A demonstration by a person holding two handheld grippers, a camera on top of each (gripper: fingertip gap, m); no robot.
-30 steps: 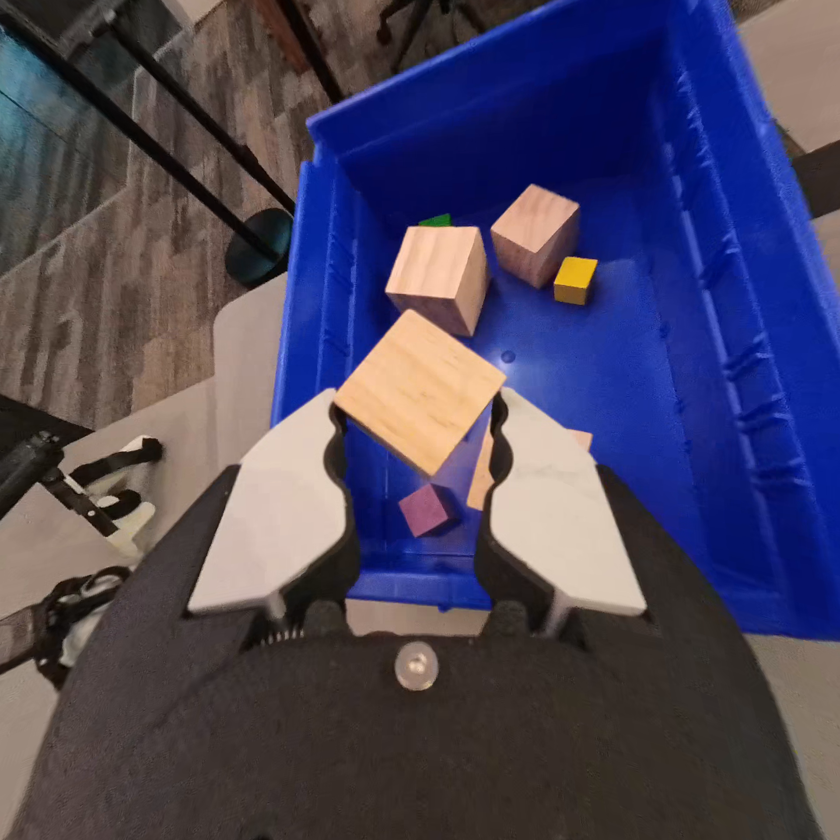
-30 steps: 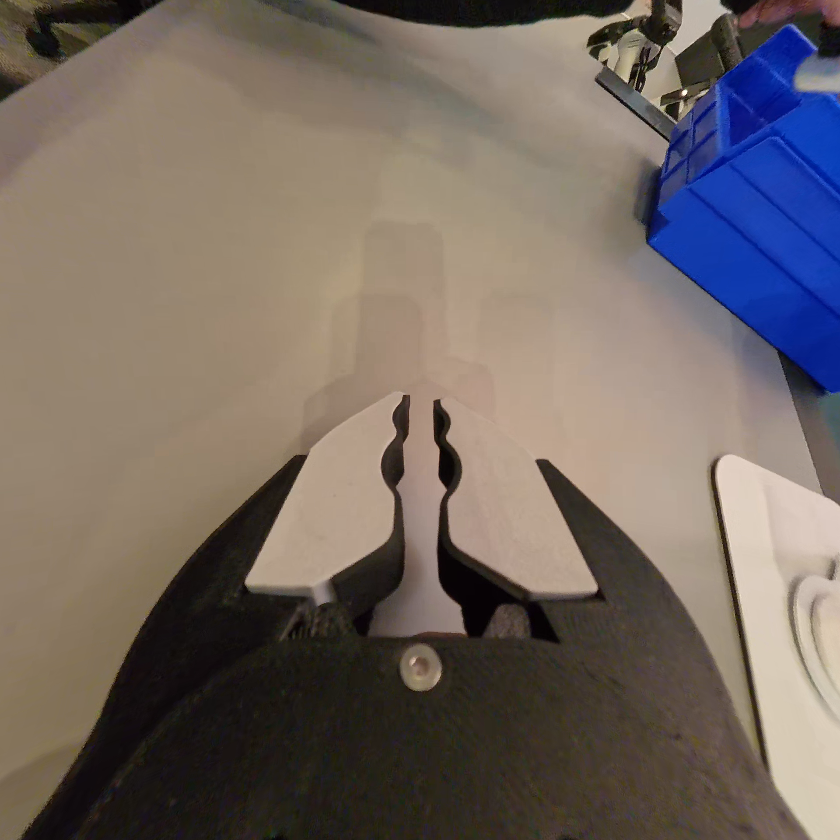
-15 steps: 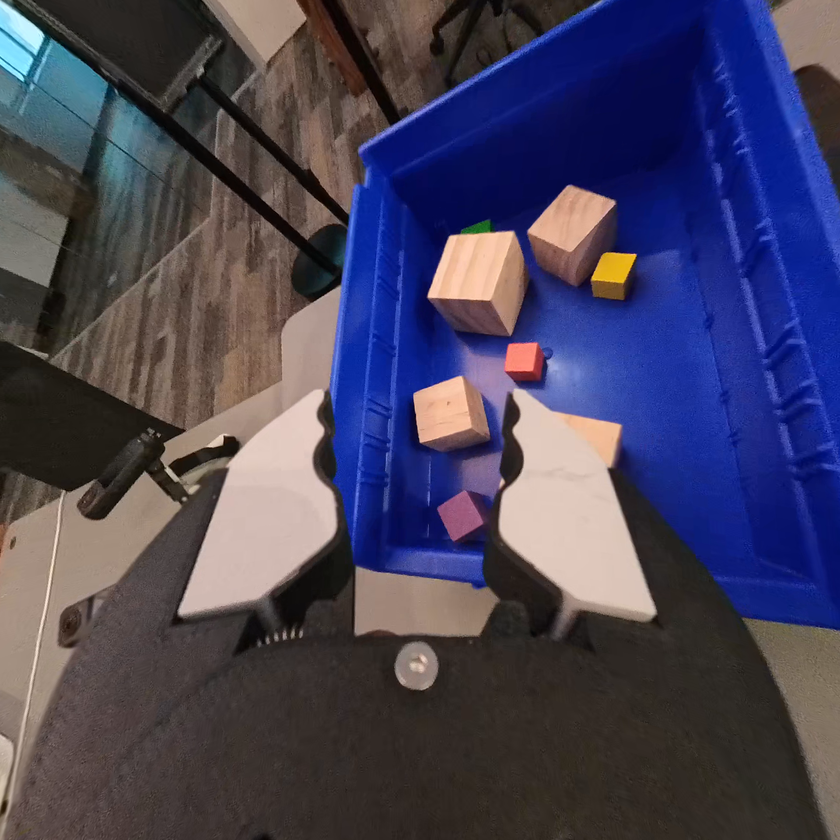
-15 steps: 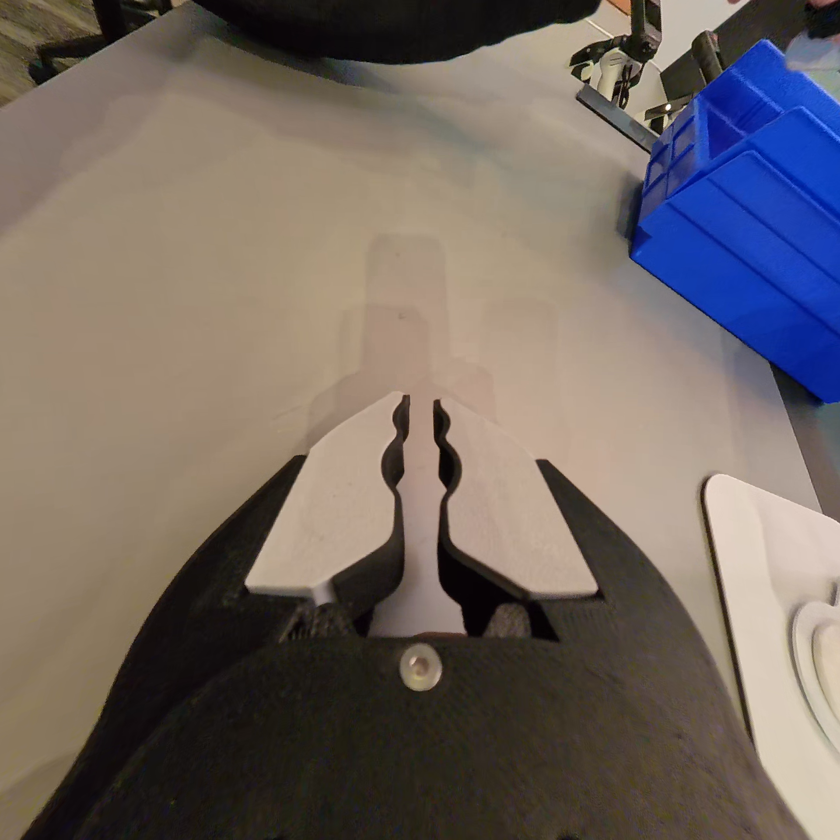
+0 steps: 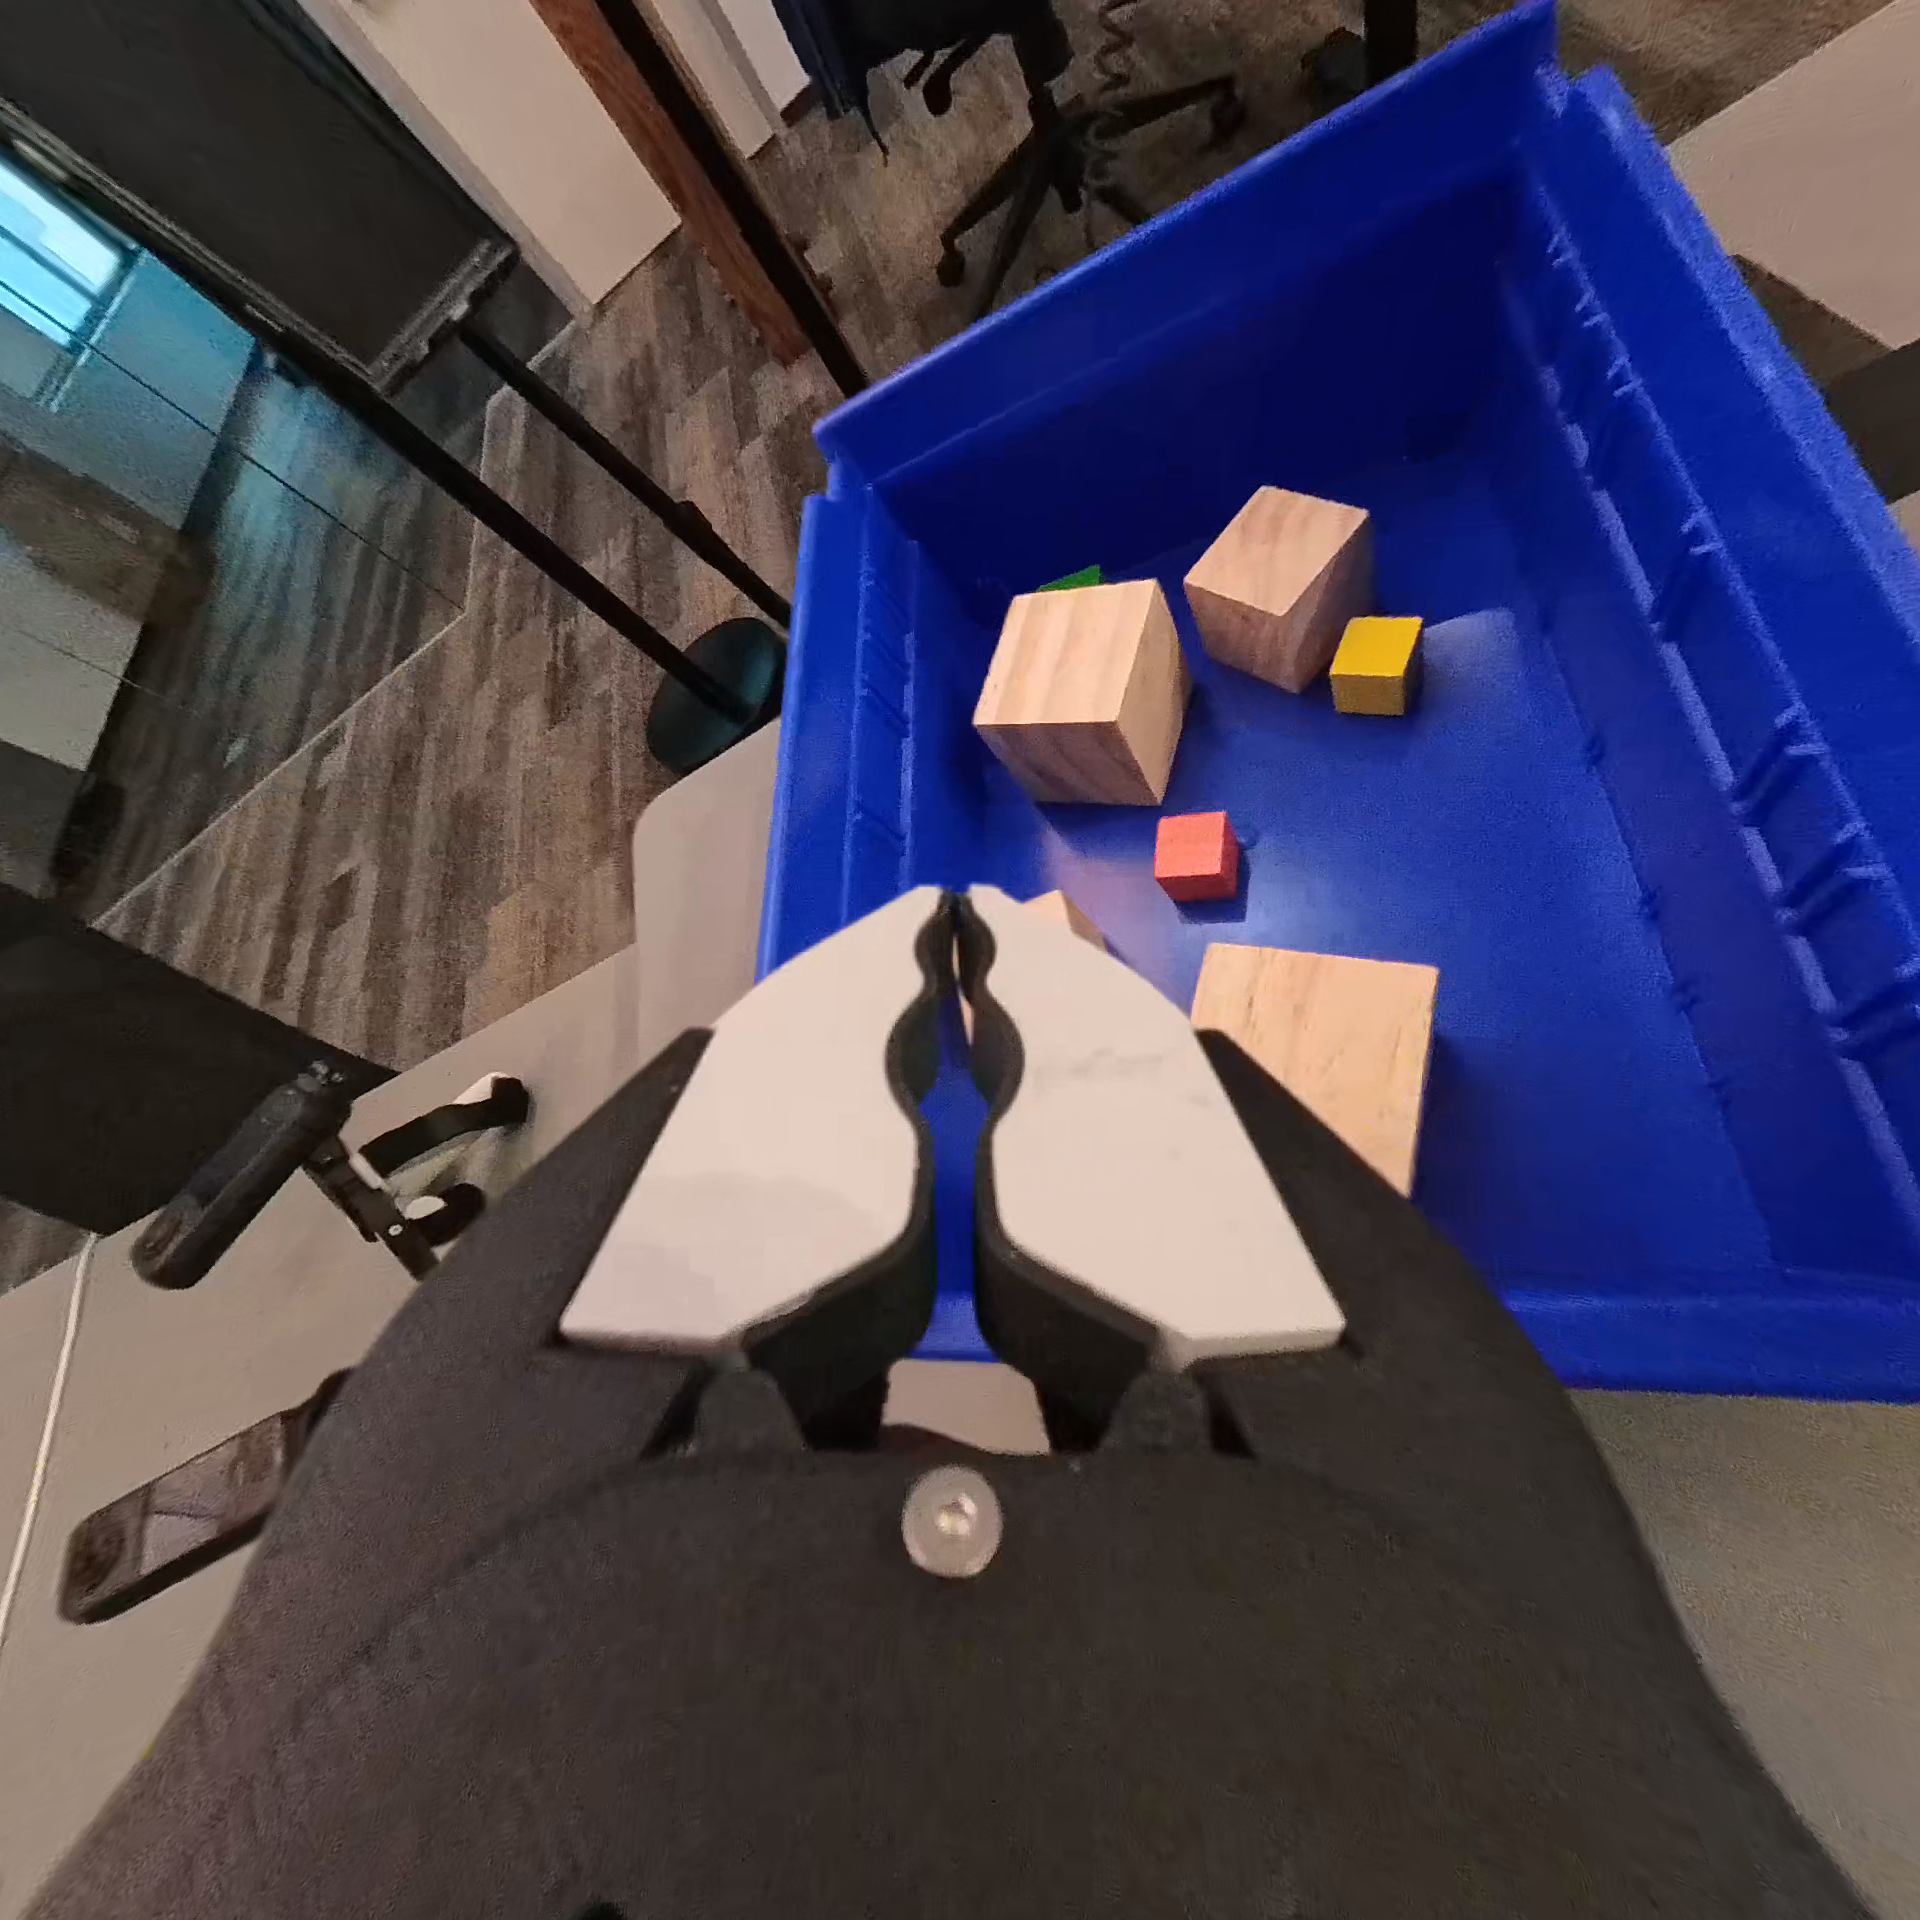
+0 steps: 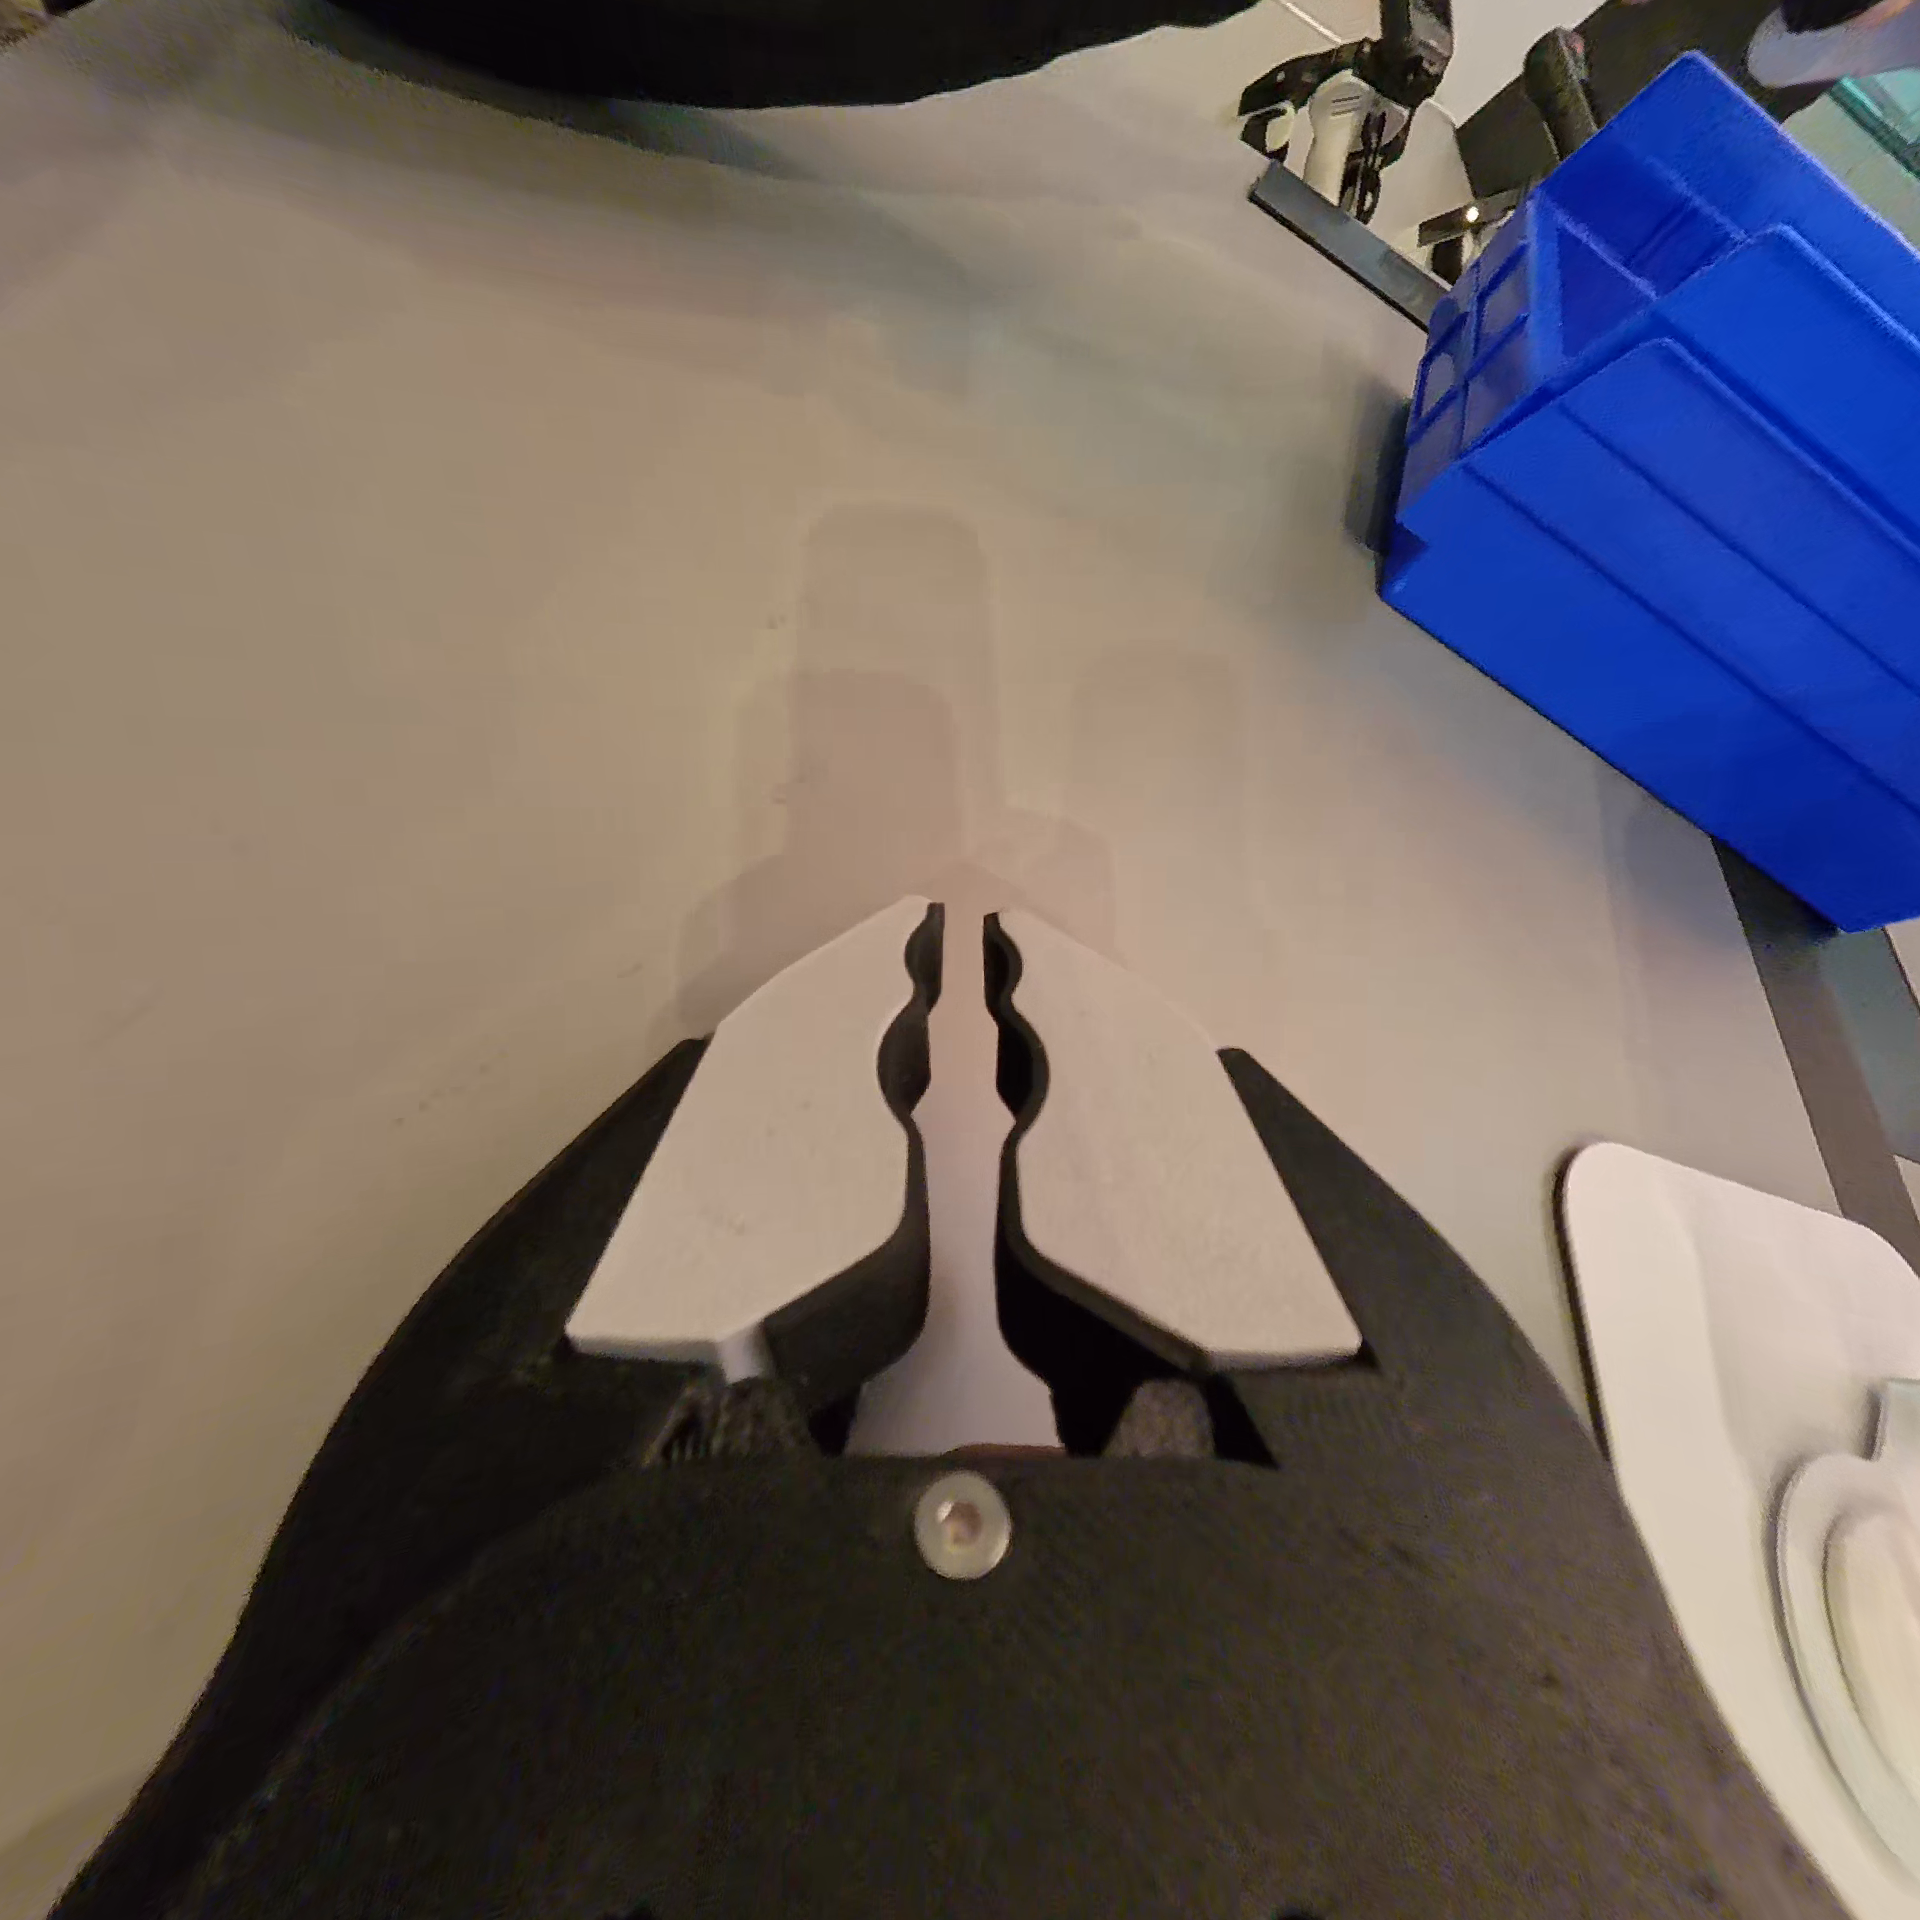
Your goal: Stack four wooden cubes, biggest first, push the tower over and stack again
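Wooden cubes (image 5: 1081,691) lie scattered in the blue bin (image 5: 1704,935) among small red (image 5: 1195,854) and yellow (image 5: 1374,665) blocks. Left gripper (image 5: 954,914) hovers above, fingers clenched on nothing. Right gripper (image 6: 962,914) sits over the bare surface (image 6: 416,623), fingers nearly closed, empty. No writing shows.

Wood-patterned flooring (image 5: 343,831) is spreading toward ten o'clock; a glass partition (image 5: 156,343) is glowing blue there, and an office chair base (image 5: 1049,177) is standing at twelve o'clock.
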